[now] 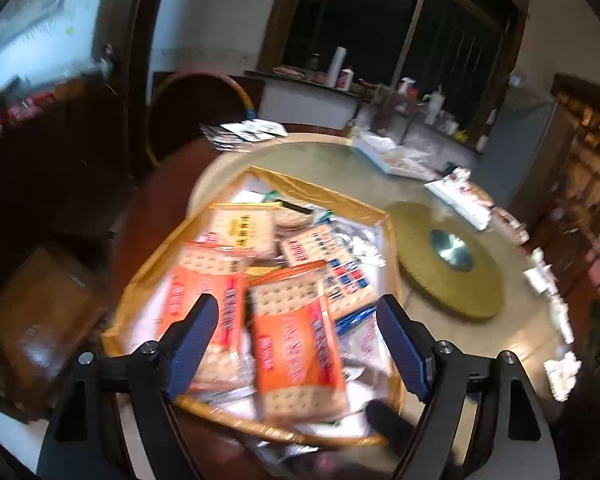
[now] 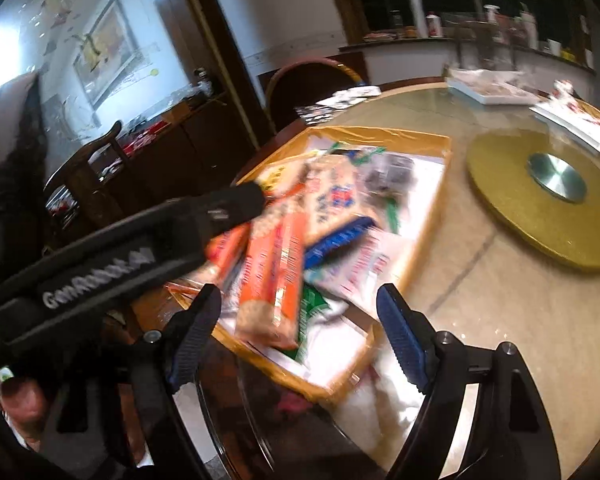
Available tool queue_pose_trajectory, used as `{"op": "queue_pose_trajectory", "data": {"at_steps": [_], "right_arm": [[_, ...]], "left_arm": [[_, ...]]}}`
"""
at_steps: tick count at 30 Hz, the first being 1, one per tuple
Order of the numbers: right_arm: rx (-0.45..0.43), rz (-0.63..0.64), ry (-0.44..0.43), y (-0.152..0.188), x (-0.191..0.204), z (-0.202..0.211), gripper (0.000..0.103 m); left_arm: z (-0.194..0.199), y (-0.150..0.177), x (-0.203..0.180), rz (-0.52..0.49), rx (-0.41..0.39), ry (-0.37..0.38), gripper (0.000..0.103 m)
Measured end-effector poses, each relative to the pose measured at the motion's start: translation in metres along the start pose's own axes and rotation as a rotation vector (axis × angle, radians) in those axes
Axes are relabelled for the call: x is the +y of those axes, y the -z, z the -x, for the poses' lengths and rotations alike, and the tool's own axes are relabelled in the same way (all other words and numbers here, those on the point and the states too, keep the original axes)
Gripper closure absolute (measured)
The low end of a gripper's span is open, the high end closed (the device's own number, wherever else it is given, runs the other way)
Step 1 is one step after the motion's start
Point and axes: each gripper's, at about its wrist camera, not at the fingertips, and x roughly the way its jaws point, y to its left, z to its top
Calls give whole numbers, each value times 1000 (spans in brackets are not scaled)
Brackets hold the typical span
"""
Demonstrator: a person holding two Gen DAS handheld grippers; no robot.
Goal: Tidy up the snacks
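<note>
Crowding the gold tray (image 1: 388, 220) are cracker packs (image 1: 296, 340); both tools, left tool (image 1: 298, 334) and right tool (image 2: 300, 320), gape empty above it, beside a turntable (image 2: 540, 216) on the tabletop (image 2: 500, 320).

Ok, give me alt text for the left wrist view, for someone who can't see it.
The open left gripper hangs over a gold-rimmed tray piled with cracker packs, an orange pack showing between its fingers, untouched. The tray sits on a round table beside a gold turntable, with papers at the far edge.
</note>
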Motion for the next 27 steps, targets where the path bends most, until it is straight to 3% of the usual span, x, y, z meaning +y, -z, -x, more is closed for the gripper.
{"op": "queue_pose_trajectory", "data": {"at_steps": [6, 13, 19, 21, 27], "right_arm": [[-38, -50, 7, 6, -12, 32, 22], [-68, -46, 65, 20, -13, 58, 22], [-70, -52, 94, 28, -21, 66, 22], [-64, -49, 99, 30, -22, 65, 22], [-62, -39, 156, 30, -22, 67, 22]], "left_arm": [[37, 17, -10, -68, -88, -144, 21], [56, 26, -21, -104, -78, -202, 19], [47, 34, -27, -155, -46, -361, 19], [48, 35, -23, -124, -22, -368, 19], [49, 35, -23, -125, 35, -281, 19]]}}
